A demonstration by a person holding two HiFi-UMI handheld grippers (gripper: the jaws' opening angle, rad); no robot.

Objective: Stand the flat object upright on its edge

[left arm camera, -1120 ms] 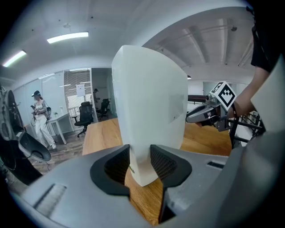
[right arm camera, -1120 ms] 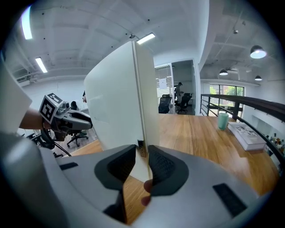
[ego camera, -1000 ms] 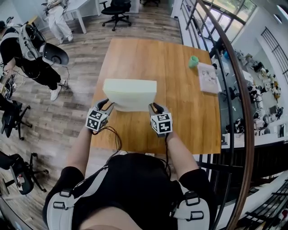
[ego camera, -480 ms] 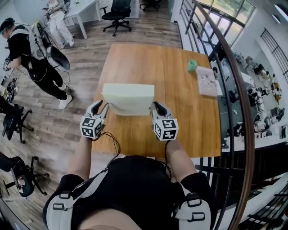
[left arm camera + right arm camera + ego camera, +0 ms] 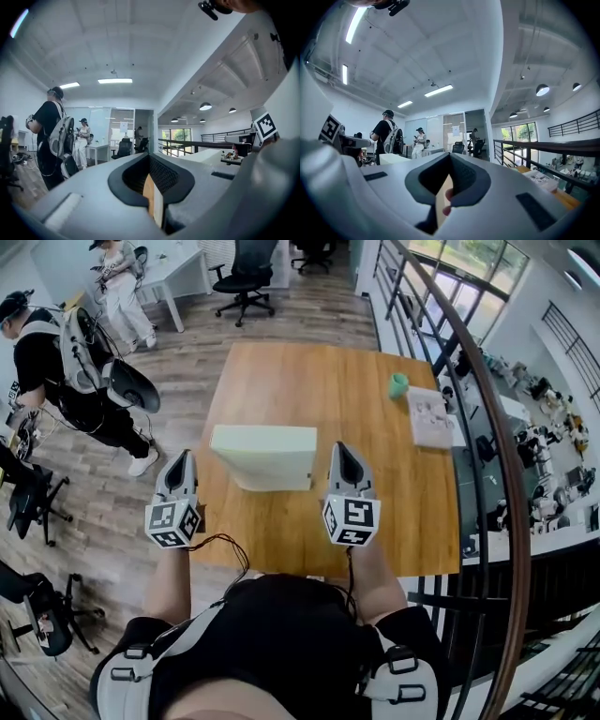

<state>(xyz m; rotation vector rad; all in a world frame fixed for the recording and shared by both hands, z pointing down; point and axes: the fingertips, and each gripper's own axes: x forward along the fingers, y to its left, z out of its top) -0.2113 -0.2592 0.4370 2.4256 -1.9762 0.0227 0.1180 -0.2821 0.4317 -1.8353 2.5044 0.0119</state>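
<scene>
The pale cream flat rectangular slab [image 5: 265, 456] is standing on its long edge on the brown wooden desk [image 5: 309, 371], left of the middle and near the left edge, with nothing gripping it, so the job is looking done bar a clean retreat. The left gripper [image 5: 180, 457] and right gripper [image 5: 342, 450] are hovering either side, clear of it, their fingers having just been closing and now pressing together on nothing. Open desk is lying toward the far and near edges, with the small green cup [image 5: 399, 384] and white printed sheet [image 5: 432, 416] sitting well apart by the right edge.
</scene>
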